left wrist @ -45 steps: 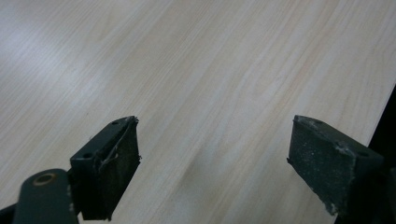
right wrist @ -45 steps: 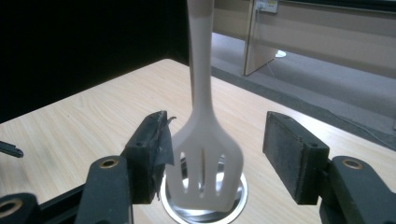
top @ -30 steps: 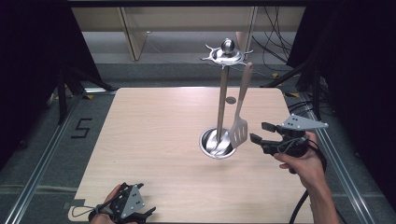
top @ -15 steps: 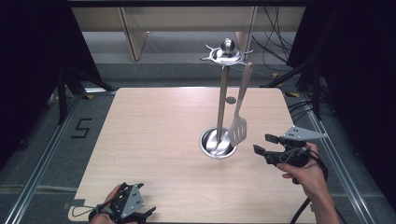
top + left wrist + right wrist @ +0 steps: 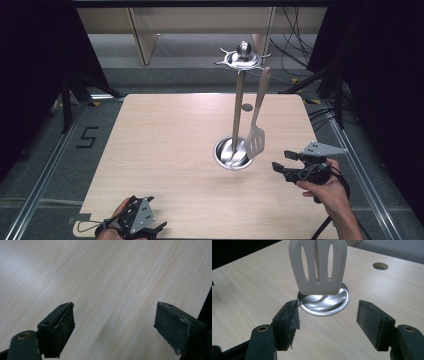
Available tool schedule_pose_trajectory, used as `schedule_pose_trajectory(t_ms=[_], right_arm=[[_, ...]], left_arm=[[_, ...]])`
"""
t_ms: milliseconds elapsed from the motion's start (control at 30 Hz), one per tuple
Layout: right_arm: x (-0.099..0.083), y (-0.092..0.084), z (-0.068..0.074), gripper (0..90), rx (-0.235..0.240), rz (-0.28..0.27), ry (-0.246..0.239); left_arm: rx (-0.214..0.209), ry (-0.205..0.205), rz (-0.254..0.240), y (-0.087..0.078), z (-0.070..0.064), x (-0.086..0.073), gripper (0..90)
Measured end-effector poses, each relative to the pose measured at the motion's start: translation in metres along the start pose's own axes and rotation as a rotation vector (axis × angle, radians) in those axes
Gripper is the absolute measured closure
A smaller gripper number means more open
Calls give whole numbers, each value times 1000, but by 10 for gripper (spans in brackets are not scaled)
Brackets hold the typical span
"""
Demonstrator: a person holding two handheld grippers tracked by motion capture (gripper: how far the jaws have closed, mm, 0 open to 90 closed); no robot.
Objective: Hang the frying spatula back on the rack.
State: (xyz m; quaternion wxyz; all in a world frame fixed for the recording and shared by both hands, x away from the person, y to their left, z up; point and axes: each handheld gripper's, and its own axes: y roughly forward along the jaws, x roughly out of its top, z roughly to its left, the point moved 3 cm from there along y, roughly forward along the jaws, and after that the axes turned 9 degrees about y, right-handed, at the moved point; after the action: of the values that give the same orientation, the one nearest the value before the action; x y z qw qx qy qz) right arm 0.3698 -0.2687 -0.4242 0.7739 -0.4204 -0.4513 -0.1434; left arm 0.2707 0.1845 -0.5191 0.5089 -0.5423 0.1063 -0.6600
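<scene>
Left gripper [image 5: 142, 226]: rests at the near left edge of the table [image 5: 165, 145], jaws spread wide over bare wood, nothing between them. Centre: a steel utensil stand [image 5: 239, 107] rises from a round dish-shaped base [image 5: 231, 154]; 1 slotted spatula [image 5: 256, 140] hangs from its top ring, blade just above the base, which holds nothing else. Right gripper [image 5: 280, 161]: near the base's right side, pointing at the blade, jaws having just opened slightly and apart with nothing between them.
</scene>
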Motion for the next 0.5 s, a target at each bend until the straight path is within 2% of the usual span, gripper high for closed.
schedule_pose_trajectory(t_ms=[33, 67, 200, 233, 267, 300, 333, 367, 400, 500], right_arm=[[0, 0, -1, 348, -4, -4, -8], [-1, 0, 0, 347, 1, 6, 8], [-3, 2, -3, 346, -16, 9, -45], [-5, 2, 0, 345, -13, 17, -9], [-5, 3, 0, 344, -6, 10, -10], [-6, 2, -1, 344, 3, 25, -13], [-8, 3, 1, 343, 11, 26, 1], [-8, 4, 0, 342, 11, 16, -1], [-10, 2, 0, 342, -13, 32, 8], [-13, 2, 0, 339, -3, 38, 4]], left_arm=[[1, 3, -1, -1, 1, 0, 157], [-2, -5, -6, 0, 0, 0, 156], [-14, -12, -16, 0, -1, 1, 157], [-4, -3, -6, 0, 0, 1, 157], [-10, -8, -11, 0, 0, 1, 156], [1, 1, -5, -1, 0, 0, 157], [0, 0, -5, -1, 0, 0, 157], [5, 0, -4, -1, 1, 0, 157], [4, 0, -4, -1, 1, 0, 156], [-15, -13, -17, 0, -1, 1, 157]])
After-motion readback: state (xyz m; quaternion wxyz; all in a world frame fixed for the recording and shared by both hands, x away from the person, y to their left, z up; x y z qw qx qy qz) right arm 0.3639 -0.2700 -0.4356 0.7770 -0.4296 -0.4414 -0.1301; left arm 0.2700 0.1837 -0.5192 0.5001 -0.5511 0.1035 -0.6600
